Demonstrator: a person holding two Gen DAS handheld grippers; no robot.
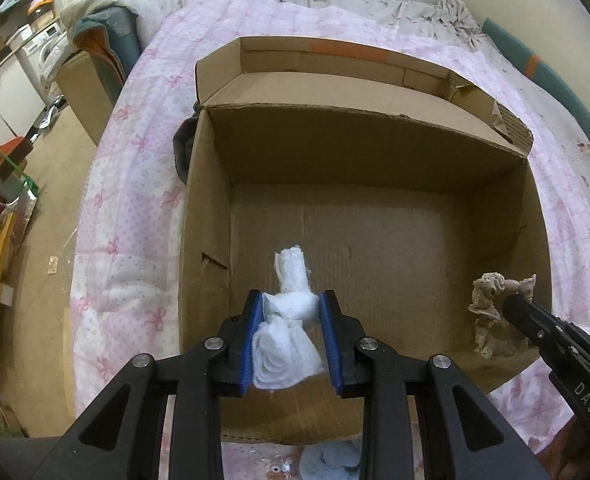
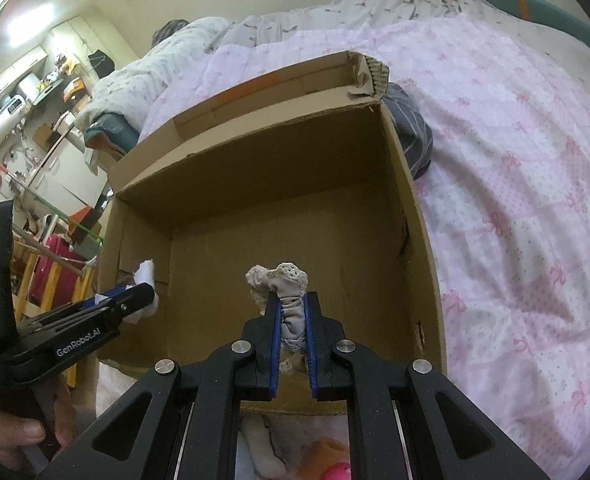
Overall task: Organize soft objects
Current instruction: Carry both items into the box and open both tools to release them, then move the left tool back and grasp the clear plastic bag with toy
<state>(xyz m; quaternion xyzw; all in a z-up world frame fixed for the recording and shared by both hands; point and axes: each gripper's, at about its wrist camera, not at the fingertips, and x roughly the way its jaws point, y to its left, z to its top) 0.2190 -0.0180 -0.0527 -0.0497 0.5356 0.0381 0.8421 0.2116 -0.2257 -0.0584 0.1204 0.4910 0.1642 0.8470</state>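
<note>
An open cardboard box [image 1: 211,208] sits on the pink bed cover; it also shows in the right wrist view [image 2: 415,216]. My left gripper [image 1: 291,300] is shut on a rolled white cloth [image 1: 291,344] and holds it over the box's near left part. The white cloth shows at the left in the right wrist view [image 2: 145,272]. My right gripper [image 2: 291,300] is shut on a beige lace-trimmed cloth [image 2: 291,312], held over the box's near right part. This cloth [image 1: 489,304] and the right gripper [image 1: 511,300] show in the left wrist view.
The pink quilted bed cover [image 2: 515,200] surrounds the box. A grey striped garment [image 2: 411,128] lies against the box's far right side. A blue-grey soft item [image 1: 327,460] and a pink and orange item [image 2: 331,464] lie on the bed in front of the box.
</note>
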